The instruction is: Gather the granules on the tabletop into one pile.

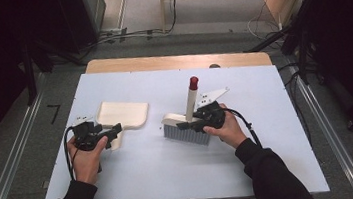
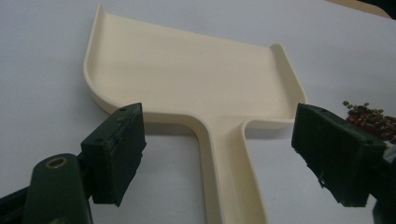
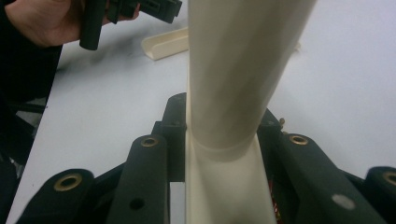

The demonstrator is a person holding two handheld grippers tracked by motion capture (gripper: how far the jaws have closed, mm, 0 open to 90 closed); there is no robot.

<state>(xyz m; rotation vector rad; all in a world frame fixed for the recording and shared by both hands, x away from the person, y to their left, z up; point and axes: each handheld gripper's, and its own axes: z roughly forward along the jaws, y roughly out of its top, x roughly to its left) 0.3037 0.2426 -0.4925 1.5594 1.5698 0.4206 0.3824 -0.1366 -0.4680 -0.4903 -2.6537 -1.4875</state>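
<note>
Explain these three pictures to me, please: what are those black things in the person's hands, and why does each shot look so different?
No robot here: a person sits at a white table and holds a hand-worked clamp with two black jaws in each hand. The high view looks down from above. The other two come from small cameras riding on the clamps, looking along their jaws.

On the table lie a cream dustpan and a cream brush with a red-tipped handle standing up. The left gripper view also shows a small heap of reddish-brown bits beside the pan.

The left gripper is open, its jaws on either side of the dustpan's handle and not touching it. The right gripper is closed on the brush; in the right gripper view the pale handle rises between its jaws.
</note>
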